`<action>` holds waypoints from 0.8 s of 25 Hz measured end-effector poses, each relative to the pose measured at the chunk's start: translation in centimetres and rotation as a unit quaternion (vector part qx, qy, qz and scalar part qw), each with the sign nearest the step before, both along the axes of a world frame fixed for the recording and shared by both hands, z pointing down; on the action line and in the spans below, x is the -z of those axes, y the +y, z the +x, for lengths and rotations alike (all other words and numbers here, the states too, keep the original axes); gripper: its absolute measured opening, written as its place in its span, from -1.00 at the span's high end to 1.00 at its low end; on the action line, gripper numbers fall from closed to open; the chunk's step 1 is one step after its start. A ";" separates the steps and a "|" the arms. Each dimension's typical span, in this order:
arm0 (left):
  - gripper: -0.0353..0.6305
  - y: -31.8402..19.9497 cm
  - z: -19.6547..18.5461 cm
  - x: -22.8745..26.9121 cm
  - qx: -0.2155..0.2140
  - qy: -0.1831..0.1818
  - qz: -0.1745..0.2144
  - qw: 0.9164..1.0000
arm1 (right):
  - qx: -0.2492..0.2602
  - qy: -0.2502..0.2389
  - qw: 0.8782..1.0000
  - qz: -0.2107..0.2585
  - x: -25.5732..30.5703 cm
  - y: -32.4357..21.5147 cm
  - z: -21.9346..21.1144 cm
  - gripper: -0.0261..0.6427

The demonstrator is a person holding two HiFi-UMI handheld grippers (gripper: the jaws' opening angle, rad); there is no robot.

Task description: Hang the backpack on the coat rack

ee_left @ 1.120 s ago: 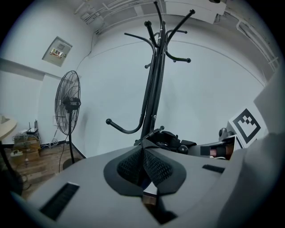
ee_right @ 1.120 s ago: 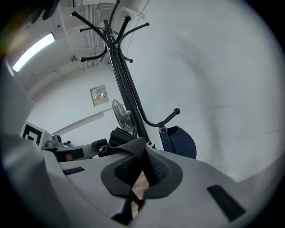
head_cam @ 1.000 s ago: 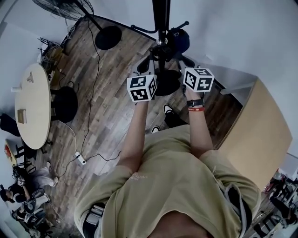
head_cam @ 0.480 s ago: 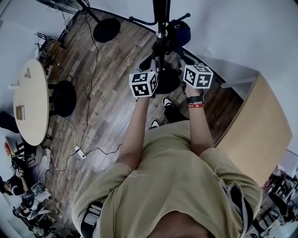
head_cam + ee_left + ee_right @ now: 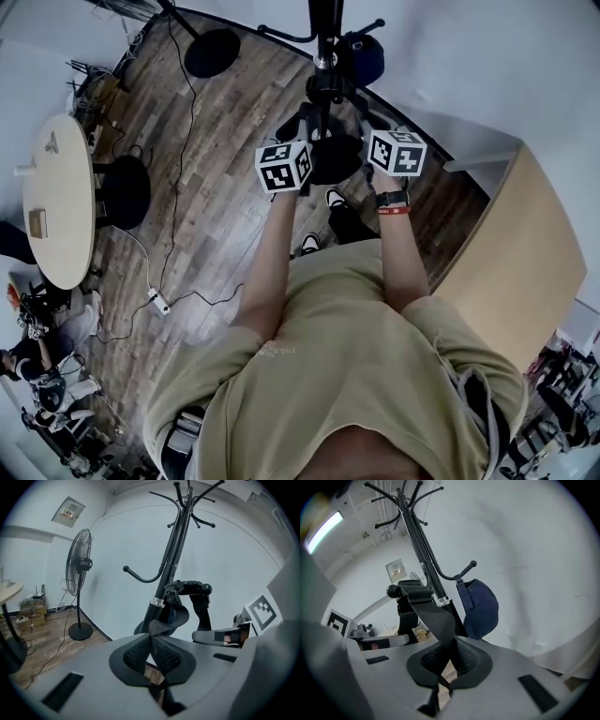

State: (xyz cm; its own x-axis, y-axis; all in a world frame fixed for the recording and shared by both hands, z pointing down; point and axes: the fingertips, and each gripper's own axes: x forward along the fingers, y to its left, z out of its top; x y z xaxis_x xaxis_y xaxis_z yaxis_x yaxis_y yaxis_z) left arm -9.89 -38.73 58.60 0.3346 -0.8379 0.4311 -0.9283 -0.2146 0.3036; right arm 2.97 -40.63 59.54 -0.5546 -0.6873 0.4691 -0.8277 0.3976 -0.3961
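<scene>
The black coat rack [image 5: 325,37] stands just ahead of me, with a dark blue cap [image 5: 480,606] on one of its lower hooks. The backpack's webbing strap [image 5: 436,620] is looped over another knobbed hook [image 5: 392,591]. My right gripper [image 5: 451,646] is shut on that webbing just below the hook. My left gripper [image 5: 151,637] is shut on the backpack's padded mesh strap [image 5: 161,629] beside the rack pole [image 5: 173,555]. In the head view both marker cubes [image 5: 284,167] [image 5: 398,153] flank the pole, and the backpack's black body [image 5: 330,141] is mostly hidden beneath them.
A standing fan [image 5: 78,573] is left of the rack, its round base [image 5: 212,52] on the wood floor. A round table [image 5: 58,211], a black stool [image 5: 127,192] and cables with a power strip [image 5: 157,302] lie left. A tall wooden cabinet [image 5: 516,272] stands close on the right.
Both grippers have edged slightly up and toward the rack pole while keeping hold of the straps. The view has shifted a little to the right.
</scene>
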 end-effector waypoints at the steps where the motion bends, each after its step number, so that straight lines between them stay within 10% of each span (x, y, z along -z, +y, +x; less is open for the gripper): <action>1: 0.82 0.1 0.0 -0.2 0.001 0.000 -0.002 1.000 | 0.001 0.000 1.000 -0.002 -0.2 0.1 -0.1 0.88; 20: 0.82 0.0 2.7 -2.3 -0.050 -0.019 0.007 0.999 | 0.010 0.001 0.998 -0.056 -6.2 1.2 -0.4 0.87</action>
State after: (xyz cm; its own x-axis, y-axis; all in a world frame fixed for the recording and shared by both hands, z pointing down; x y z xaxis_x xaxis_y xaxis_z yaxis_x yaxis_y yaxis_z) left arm -7.15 -38.72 60.91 0.4010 -0.8072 0.4331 -0.9127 -0.3117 0.2642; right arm 2.53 -39.41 65.75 -0.5666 -0.6186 0.5443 -0.8209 0.3672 -0.4373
